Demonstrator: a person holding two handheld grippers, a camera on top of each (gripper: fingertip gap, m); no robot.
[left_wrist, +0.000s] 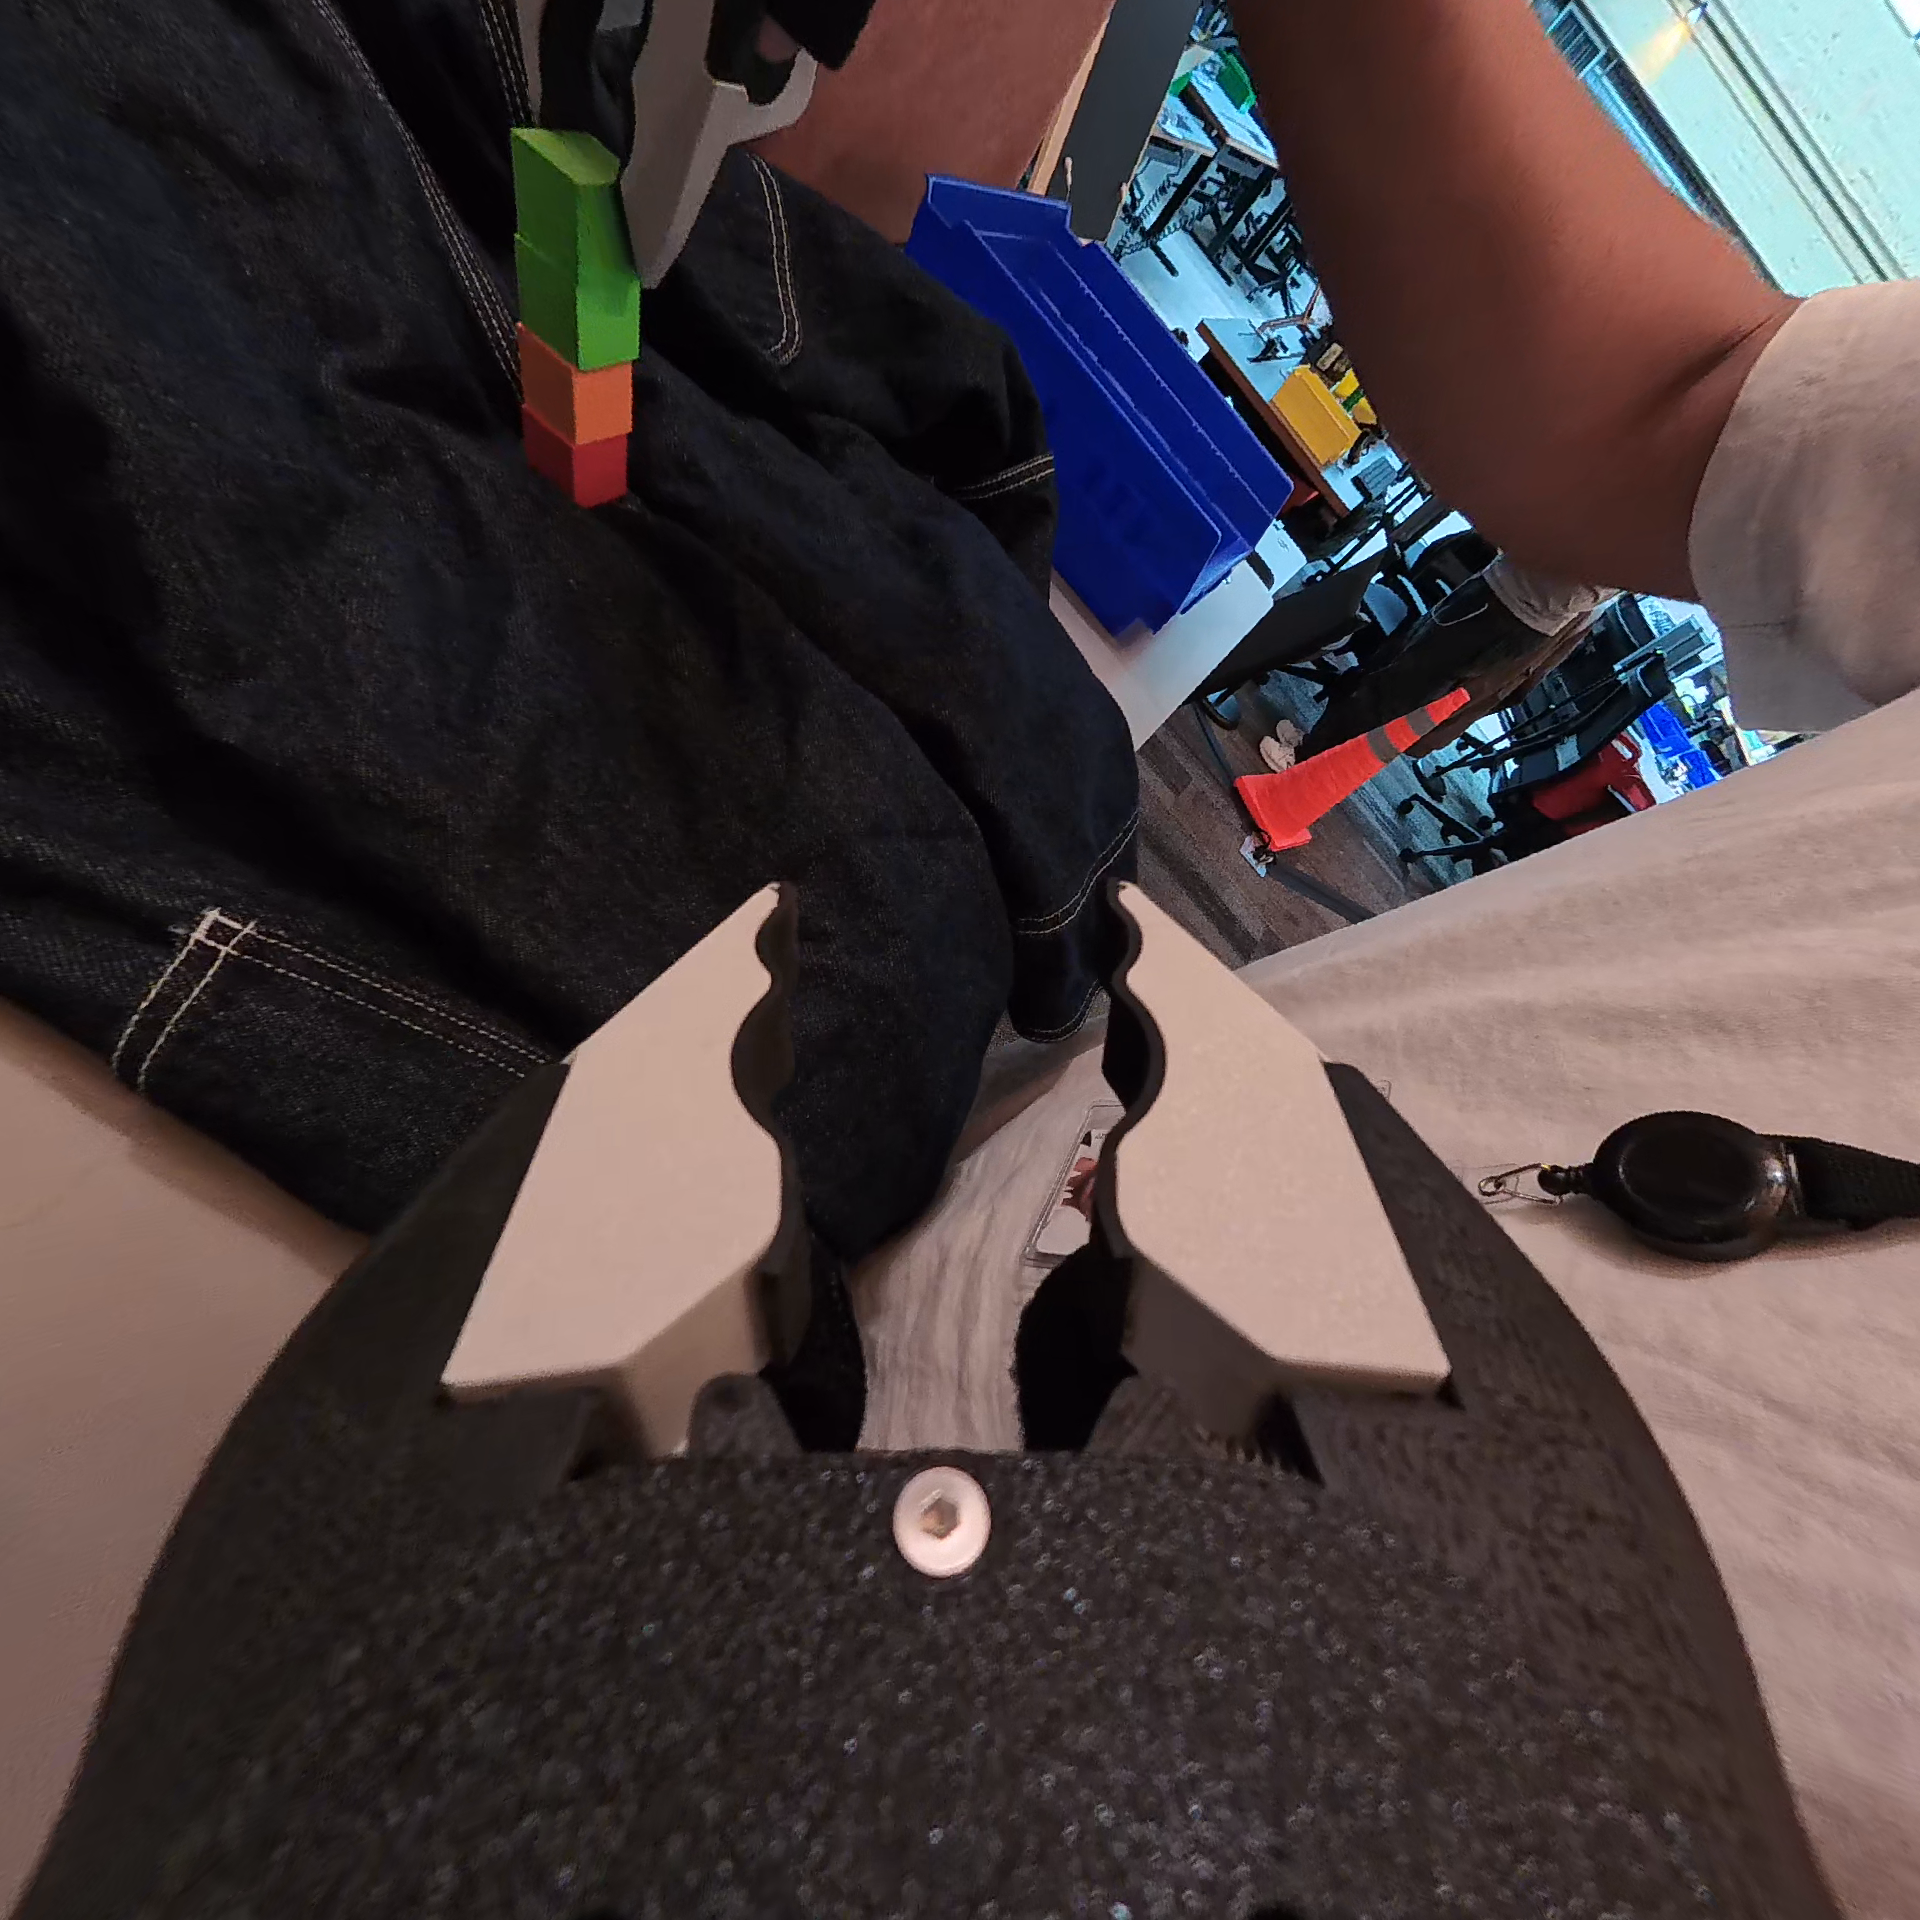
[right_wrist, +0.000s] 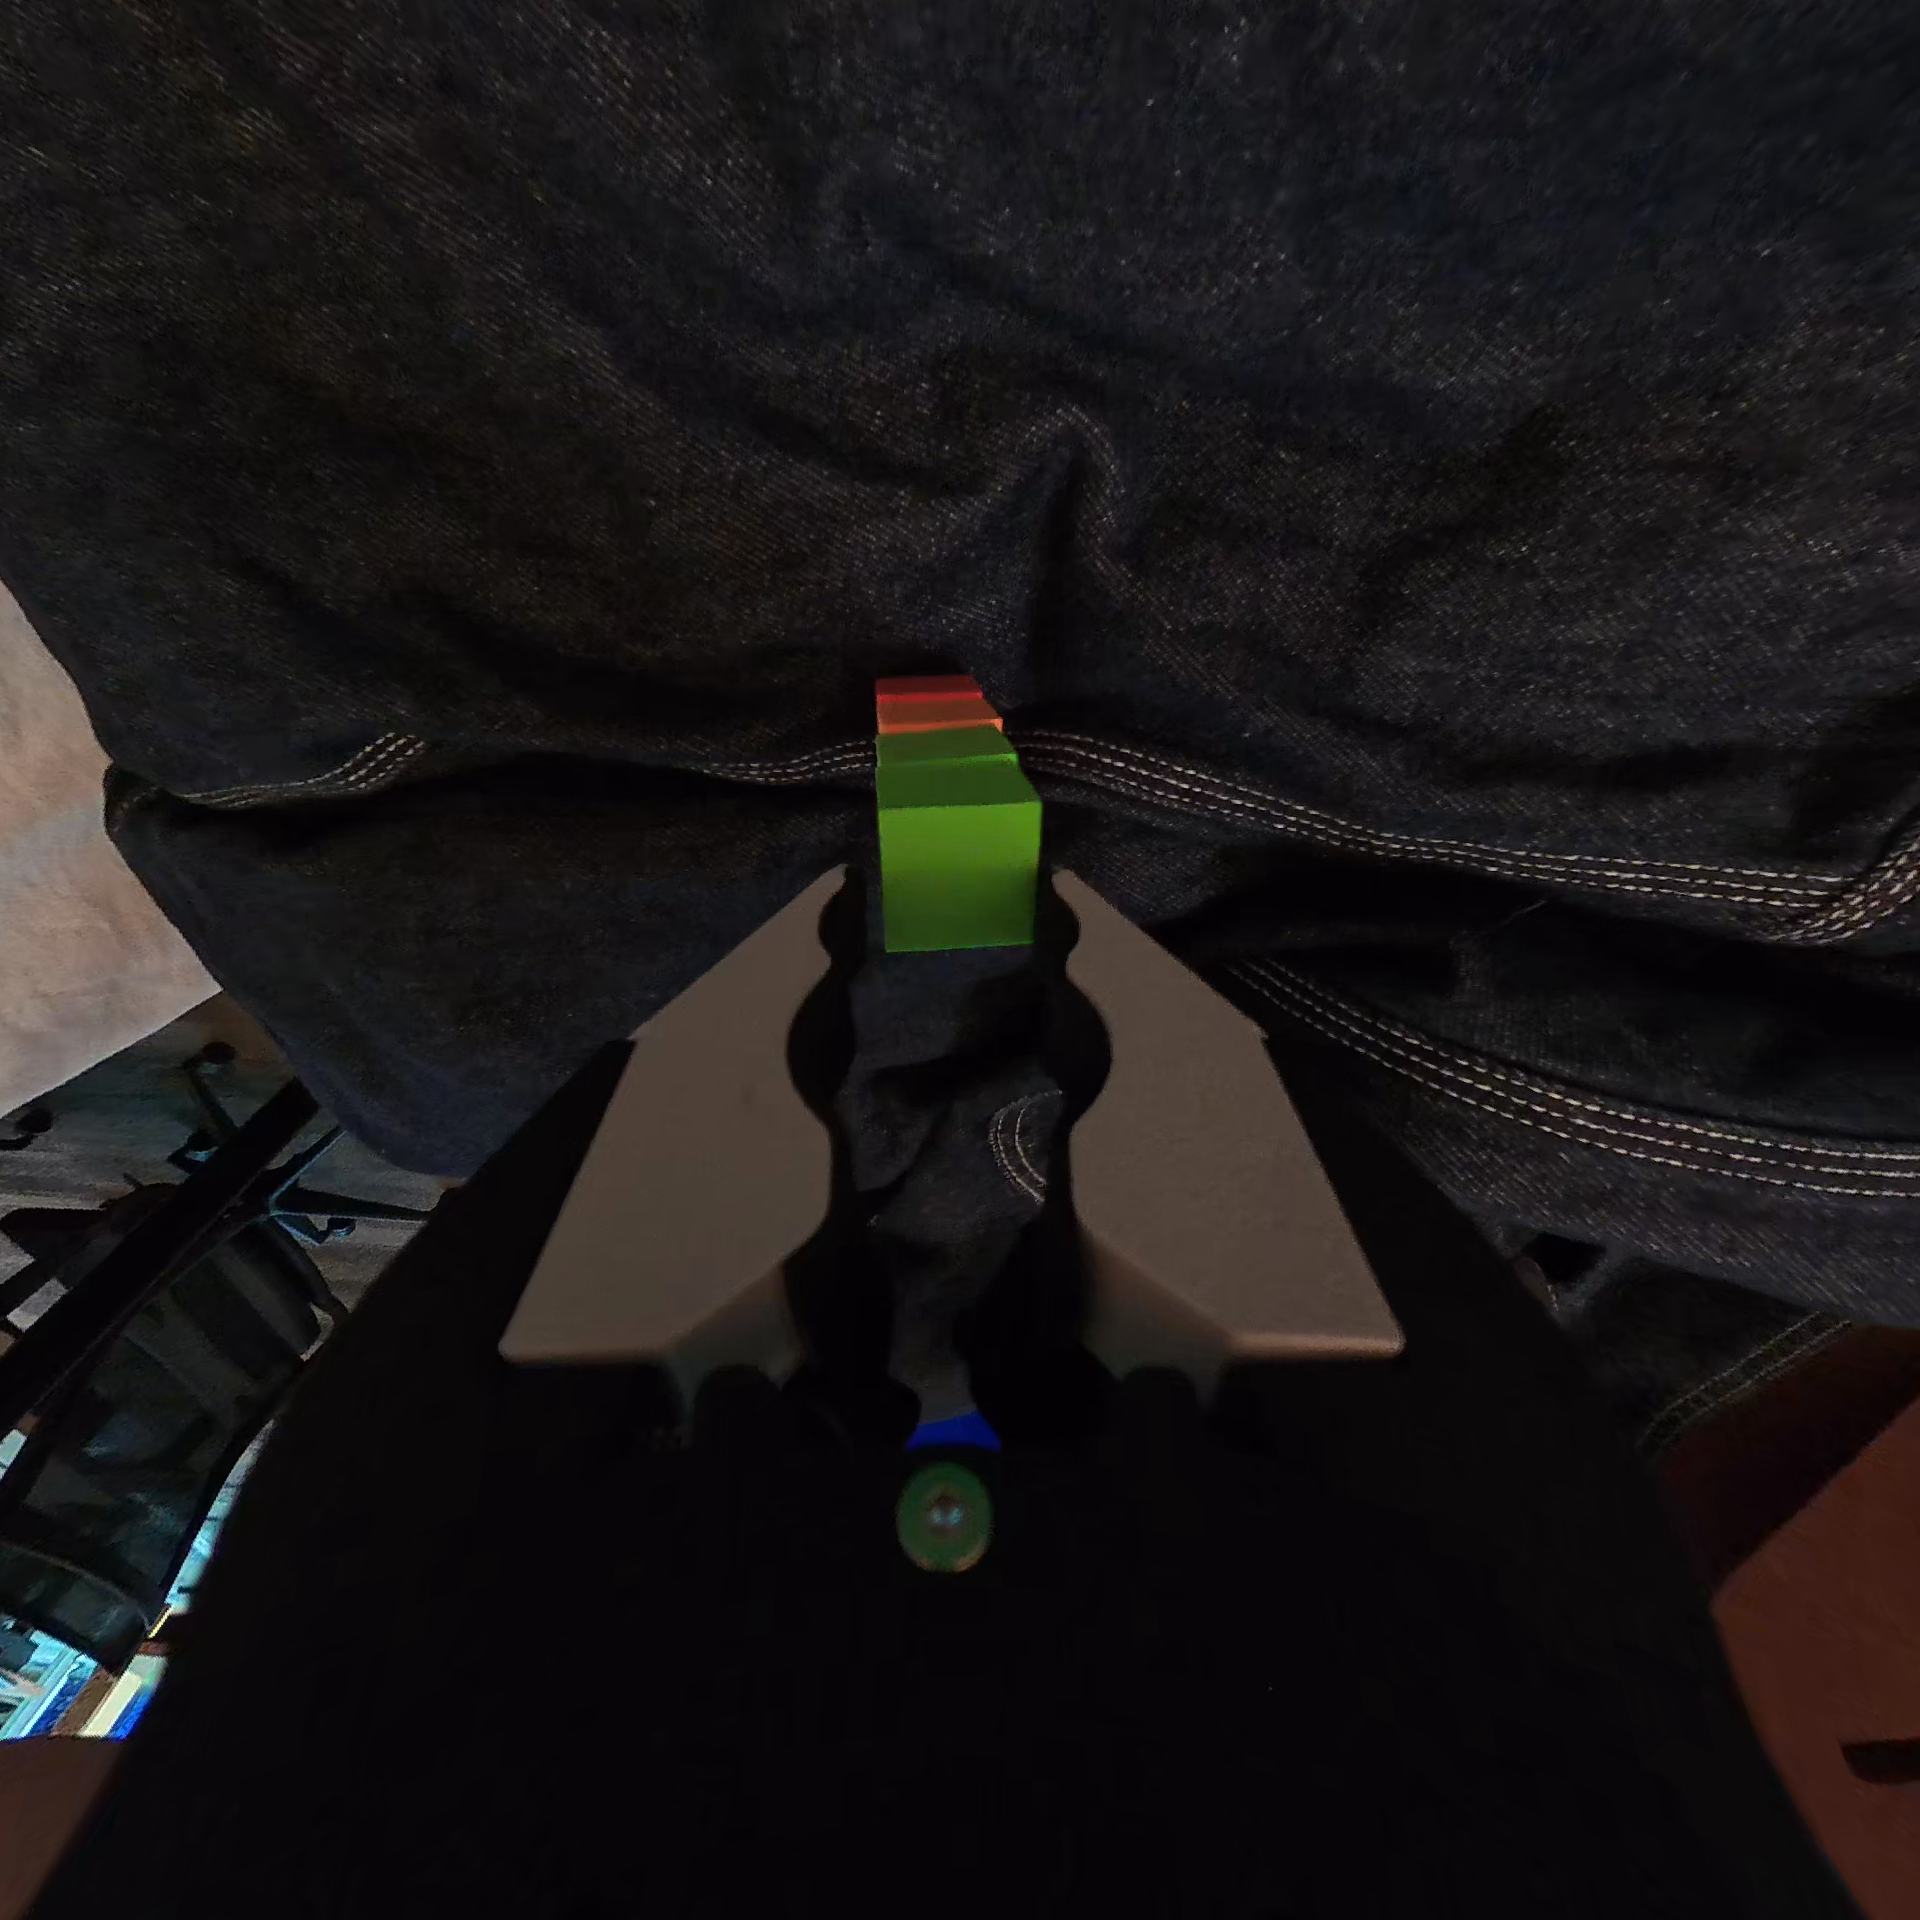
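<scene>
A stack of blocks stands on dark denim jeans (left_wrist: 468, 675): red (left_wrist: 577, 462) at the bottom, orange (left_wrist: 577, 390), a green one (left_wrist: 577, 301), and a top green block (left_wrist: 566, 197) sitting slightly askew. My right gripper (right_wrist: 951, 883) has its tips on either side of the top green block (right_wrist: 958, 873), pads against its sides; one of its pale fingers (left_wrist: 675, 166) shows beside the stack in the left wrist view. My left gripper (left_wrist: 945, 904) is open and empty, low by the jeans' near edge, well short of the stack.
A blue bin (left_wrist: 1122, 416) sits on the white table (left_wrist: 1174, 644) beyond the jeans. A person's bare arm (left_wrist: 1507, 260) crosses the upper right. A white shirt with a black badge reel (left_wrist: 1704, 1184) is close on the right. An orange cone (left_wrist: 1340, 769) lies on the floor.
</scene>
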